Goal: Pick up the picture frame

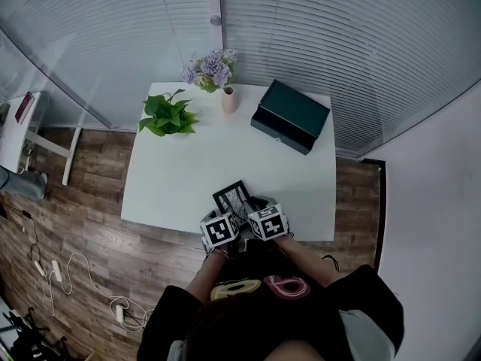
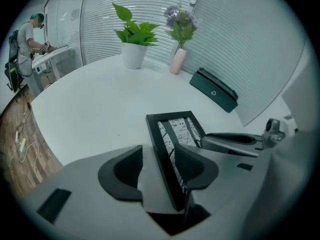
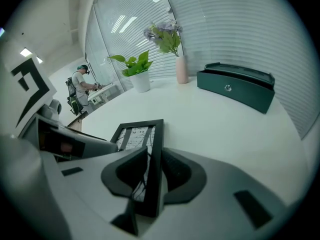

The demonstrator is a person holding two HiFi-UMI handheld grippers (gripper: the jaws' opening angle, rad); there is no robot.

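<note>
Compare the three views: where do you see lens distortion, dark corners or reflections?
Head view: lines of the blinds curve; light even, shadows faint. Left gripper view: black rounded corners, picture frame sharp. Right gripper view: black corners too, bright light streaks on the glass wall.

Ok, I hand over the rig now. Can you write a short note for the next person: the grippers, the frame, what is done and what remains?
Left gripper: open, with the left side of the picture frame between its jaws; one pad appears not to touch it.
Right gripper: shut on the frame's right side.
Frame: at the near edge of the white table, between both grippers.
Done: both grippers are placed at the frame.
Left: close the left grip, then lift. I cannot tell whether the frame is off the table.
</note>
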